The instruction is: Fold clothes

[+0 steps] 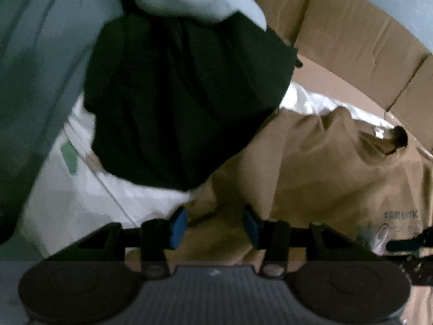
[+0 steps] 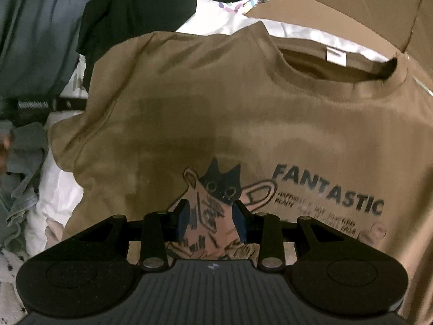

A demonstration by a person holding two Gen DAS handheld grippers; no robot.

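A brown T-shirt (image 2: 243,113) printed with "FANTASTIC" and a cat drawing lies spread on top of a clothes pile, collar at the upper right. My right gripper (image 2: 212,220) hovers over the cat print, jaws apart with nothing between the blue pads. In the left wrist view the same brown T-shirt (image 1: 311,168) lies crumpled to the right. My left gripper (image 1: 215,228) is open above its left edge, holding nothing. A black garment (image 1: 184,103) bulges just beyond it.
Cardboard box walls (image 1: 351,35) curve round the back and right. White fabric (image 1: 81,203) lies under the pile. Pale blue cloth (image 1: 35,54) hangs at the left. Black clothing (image 2: 135,16), grey-blue fabric (image 2: 35,40) and denim (image 2: 19,184) crowd the left side.
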